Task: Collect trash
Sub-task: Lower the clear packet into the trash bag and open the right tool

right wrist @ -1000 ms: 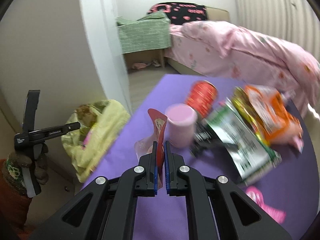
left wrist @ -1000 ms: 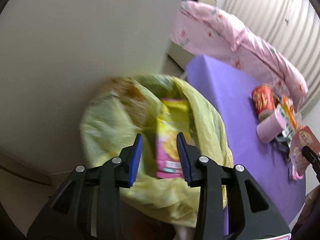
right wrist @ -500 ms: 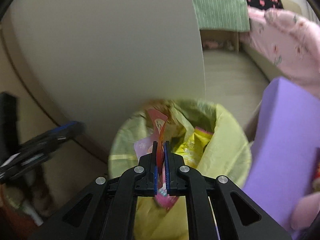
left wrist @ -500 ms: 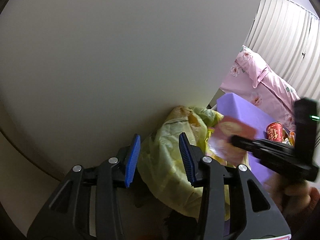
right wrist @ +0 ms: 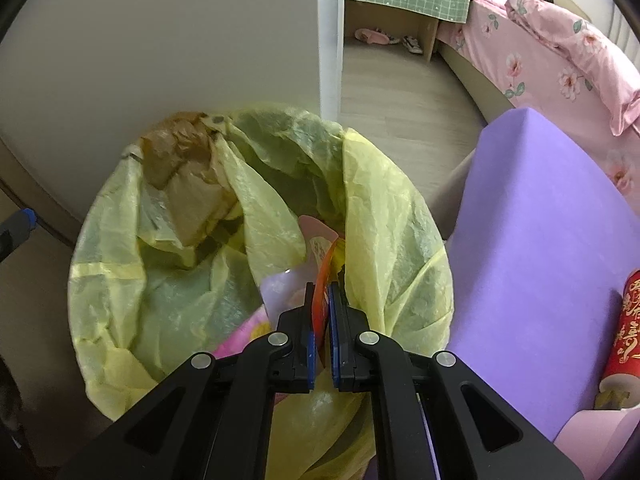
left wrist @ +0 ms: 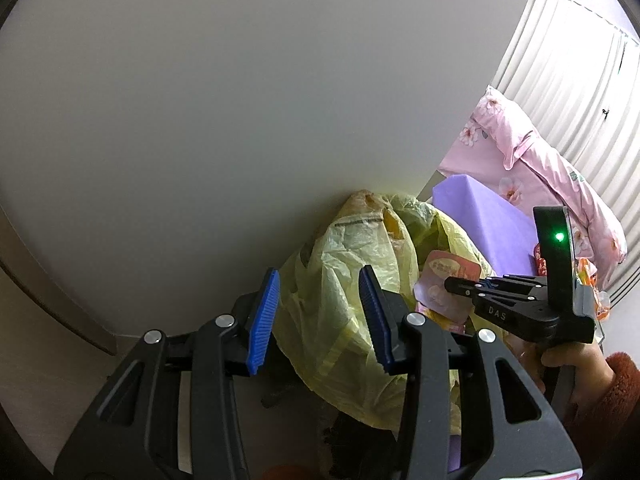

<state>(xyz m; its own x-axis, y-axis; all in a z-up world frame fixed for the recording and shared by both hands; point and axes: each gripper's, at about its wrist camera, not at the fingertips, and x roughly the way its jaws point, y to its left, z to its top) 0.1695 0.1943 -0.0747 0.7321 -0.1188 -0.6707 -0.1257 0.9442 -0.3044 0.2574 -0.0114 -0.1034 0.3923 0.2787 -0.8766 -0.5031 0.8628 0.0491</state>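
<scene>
The left tongs (left wrist: 316, 316) hung with their blue pads apart and nothing pinched between them; their jaws had just been opening a little wider. A second before they had looked straight down into the yellow trash bag (left wrist: 352, 312); now they had swung aside toward the pale wall (left wrist: 240, 100), and the bag's outer side showed behind their gap, against the foot of the wall.

Further right in that view, the right tongs (left wrist: 450, 282) reached in over the bag's rim with a pink and red wrapper (left wrist: 448, 280) clenched at their tips, held by a hand (left wrist: 568, 364) in a rust-red sleeve.

From the right wrist, the right tongs (right wrist: 323, 304) stayed clamped on the wrapper (right wrist: 320, 256), which stood edge-on inside the open mouth of the trash bag (right wrist: 400, 220). A second earlier they had gripped it above the purple worktop (right wrist: 540, 220); since then they had travelled across and dipped over the bag. Other pink packaging lay inside the bag below. At the far right a red cup (right wrist: 630, 328) lay on the worktop.
</scene>
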